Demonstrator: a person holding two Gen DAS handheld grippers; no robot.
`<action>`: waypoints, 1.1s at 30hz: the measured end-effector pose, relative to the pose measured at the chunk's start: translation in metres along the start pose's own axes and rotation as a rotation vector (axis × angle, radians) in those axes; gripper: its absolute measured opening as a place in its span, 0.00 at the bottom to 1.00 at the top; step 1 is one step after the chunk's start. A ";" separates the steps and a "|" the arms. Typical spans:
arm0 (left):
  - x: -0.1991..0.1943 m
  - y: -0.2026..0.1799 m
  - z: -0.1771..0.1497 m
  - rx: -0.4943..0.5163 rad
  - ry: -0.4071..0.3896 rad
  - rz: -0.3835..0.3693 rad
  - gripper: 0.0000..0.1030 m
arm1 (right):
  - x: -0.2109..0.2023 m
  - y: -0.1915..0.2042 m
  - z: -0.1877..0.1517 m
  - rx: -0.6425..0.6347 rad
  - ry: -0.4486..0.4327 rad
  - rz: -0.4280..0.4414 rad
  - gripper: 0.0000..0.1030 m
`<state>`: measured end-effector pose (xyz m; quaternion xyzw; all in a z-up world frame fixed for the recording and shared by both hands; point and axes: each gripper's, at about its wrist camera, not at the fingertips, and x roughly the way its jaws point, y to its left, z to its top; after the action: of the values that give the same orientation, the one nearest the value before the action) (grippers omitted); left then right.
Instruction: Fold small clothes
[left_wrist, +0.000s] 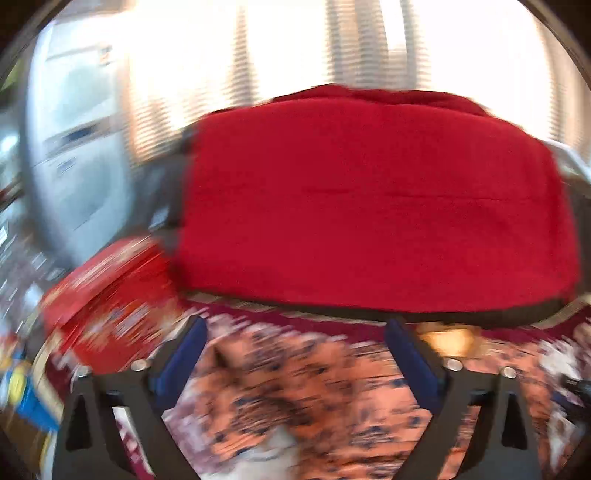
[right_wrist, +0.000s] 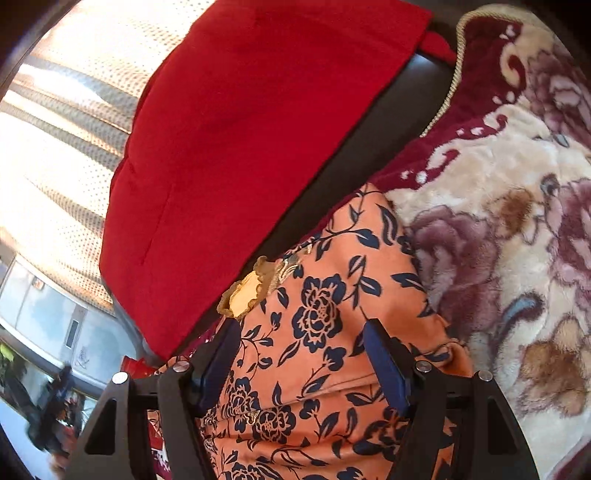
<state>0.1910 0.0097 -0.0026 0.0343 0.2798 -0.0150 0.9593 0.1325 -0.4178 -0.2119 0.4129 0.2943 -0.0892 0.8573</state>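
An orange garment with a dark blue flower print (right_wrist: 325, 317) lies on a plush floral blanket (right_wrist: 509, 192). It has a gold lace trim (right_wrist: 255, 284) at its far edge. My right gripper (right_wrist: 301, 328) is open, its jaws spread over the garment with cloth between and below them. In the blurred left wrist view the same orange garment (left_wrist: 314, 387) lies under my left gripper (left_wrist: 295, 325), which is open with jaws wide apart and nothing held.
A large red cushion (left_wrist: 369, 199) stands just beyond the garment, also in the right wrist view (right_wrist: 251, 147). A red patterned box (left_wrist: 107, 295) sits at left. Bright curtains (right_wrist: 66, 155) and a grey appliance (left_wrist: 77, 155) lie behind.
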 end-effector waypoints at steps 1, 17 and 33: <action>0.011 0.018 -0.013 -0.026 0.031 0.039 0.95 | -0.001 0.000 0.000 0.000 -0.001 0.003 0.71; 0.175 0.108 -0.135 -0.127 0.402 0.139 0.88 | 0.036 0.027 -0.021 -0.084 0.074 -0.023 0.71; 0.046 0.003 0.026 0.244 0.018 -0.082 0.04 | 0.034 0.033 -0.020 -0.080 0.040 -0.004 0.71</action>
<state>0.2439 0.0101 -0.0050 0.1393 0.2856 -0.0878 0.9441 0.1641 -0.3777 -0.2193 0.3794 0.3156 -0.0710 0.8668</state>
